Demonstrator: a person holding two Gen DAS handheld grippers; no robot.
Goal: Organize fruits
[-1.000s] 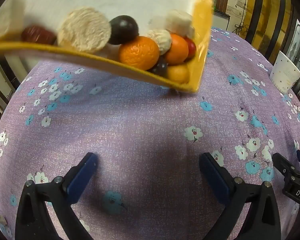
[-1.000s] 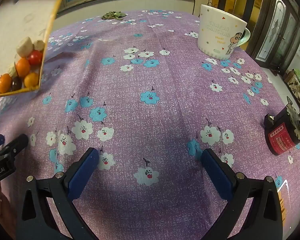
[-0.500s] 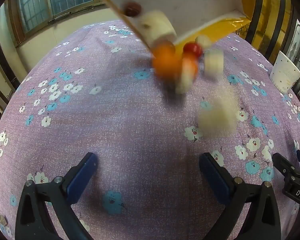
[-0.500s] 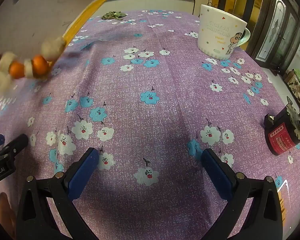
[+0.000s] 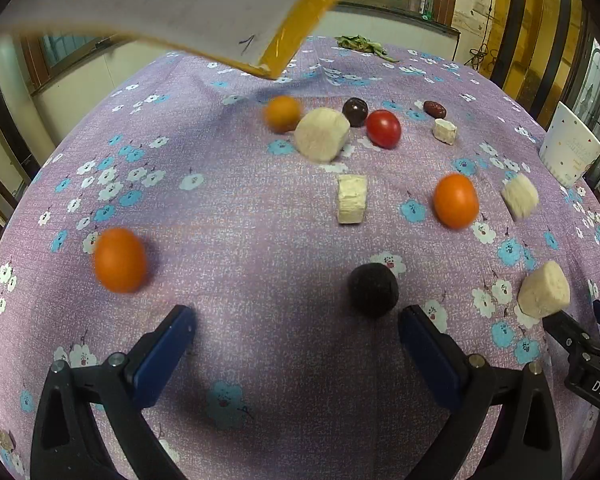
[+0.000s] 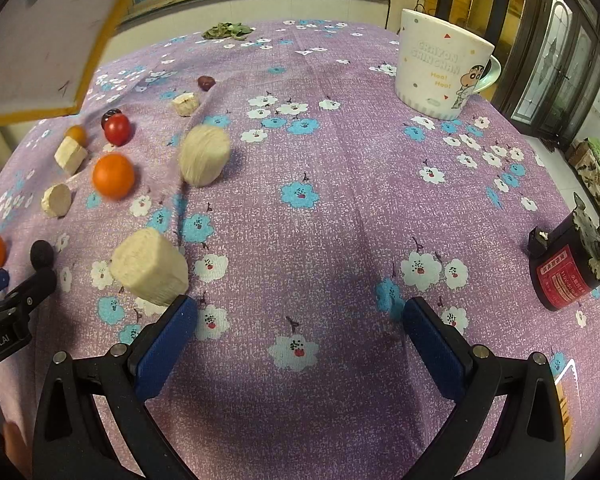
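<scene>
Fruits lie scattered on the purple flowered tablecloth (image 5: 240,220). In the left wrist view an orange (image 5: 120,260) is blurred at the left, another orange (image 5: 456,200) at the right, a small orange (image 5: 282,113) far back, a red tomato (image 5: 383,129), a dark round fruit (image 5: 373,289) just ahead of my right finger, a red date (image 5: 435,109) and several pale chunks (image 5: 352,199). My left gripper (image 5: 296,336) is open and empty. My right gripper (image 6: 296,332) is open and empty; a pale chunk (image 6: 150,266) lies by its left finger.
A yellow-edged tray (image 5: 220,12) is held tilted above the far left of the table. A white cartoon mug (image 6: 440,64) stands at the far right. A black and red can (image 6: 564,276) lies at the right edge. Green leaves (image 6: 228,30) lie far back.
The tray has tipped up and lifted away. The fruits and chunks have fallen out and spread over the cloth; some still look blurred. Both grippers have stayed put.
</scene>
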